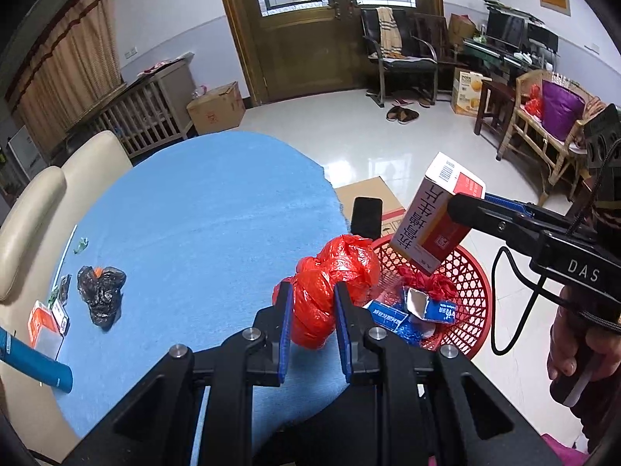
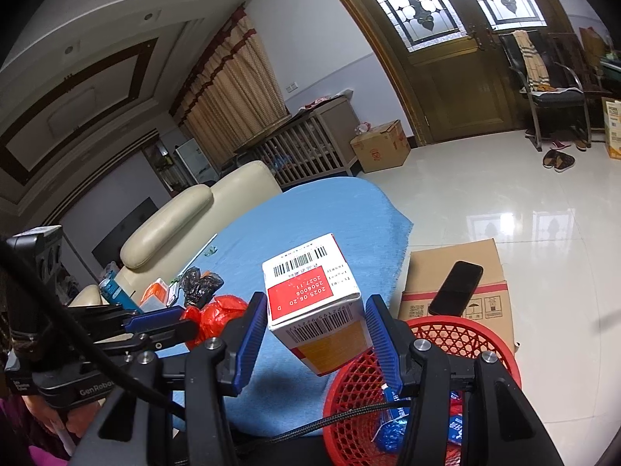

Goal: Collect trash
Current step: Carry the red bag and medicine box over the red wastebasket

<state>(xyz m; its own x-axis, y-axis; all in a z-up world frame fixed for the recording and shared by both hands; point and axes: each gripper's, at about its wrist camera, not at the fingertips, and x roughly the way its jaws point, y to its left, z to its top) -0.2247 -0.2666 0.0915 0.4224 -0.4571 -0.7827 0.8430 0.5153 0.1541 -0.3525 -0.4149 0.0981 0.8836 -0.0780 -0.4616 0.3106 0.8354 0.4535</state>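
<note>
While each tool (image 1: 310, 310) grips, one basket (image 1: 471, 272) waits.

Crinkly glossy plastic bag (image 1: 333, 272) (red)

black claws (image 1: 312, 322), blue ribbed pads (image 2: 252, 343), silver screws, braided cable

Right gripper (image 1: 462, 209) body: "DAS" in pale letters, seen from the left wrist.
Left gripper (image 2: 186, 324) body: "GenRobo", cut off by a cable.
Box (image 2: 314, 303) end flap: "2025.06.20", "2506006", "2027.11", letter "D", all inverted; barcodes above and below.
Box side: large Chinese characters, not legible with certainty.
Cardboard carton (image 2: 458, 299): QR code, handling symbols; wording illegible.
</note>
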